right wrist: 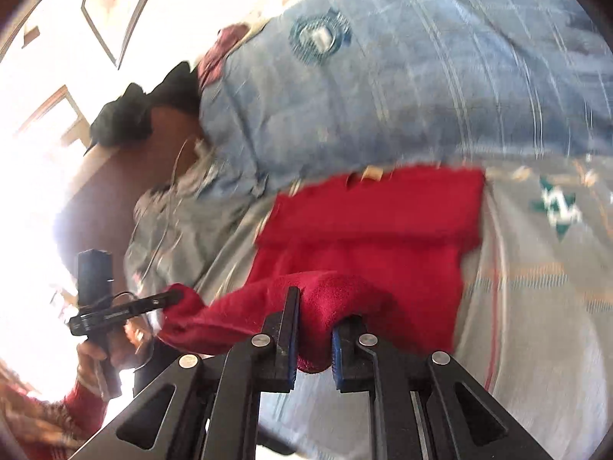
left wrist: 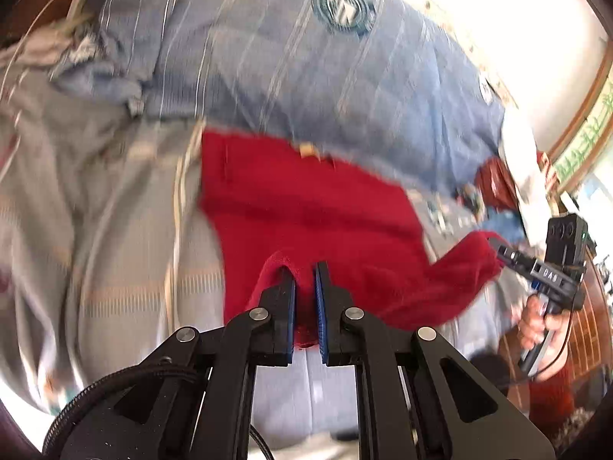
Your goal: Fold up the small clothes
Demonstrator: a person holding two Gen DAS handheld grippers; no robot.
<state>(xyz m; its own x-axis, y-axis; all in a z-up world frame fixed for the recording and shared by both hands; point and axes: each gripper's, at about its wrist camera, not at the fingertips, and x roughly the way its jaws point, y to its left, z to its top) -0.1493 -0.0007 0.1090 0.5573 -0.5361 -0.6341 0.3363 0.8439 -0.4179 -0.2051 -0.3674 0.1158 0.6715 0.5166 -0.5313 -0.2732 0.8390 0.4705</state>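
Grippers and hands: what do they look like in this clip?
Both the left gripper and the right gripper are black linkages with silver rivets and blue finger pads. A black braided cable leaves the left one. The person's sleeves are red.

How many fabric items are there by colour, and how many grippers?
Red fleece garment: 1
Blue striped pillow with a round emblem: 1
Grey striped bedsheet: 1
Black cloth: 1
Black grippers, left gripper and right gripper, jaws each shut on red cloth: 2
Total: 6

Fuzzy matt red cloth (left wrist: 306,207), matt black hand-held gripper (left wrist: 305,268), striped woven bedspread (left wrist: 115,230)
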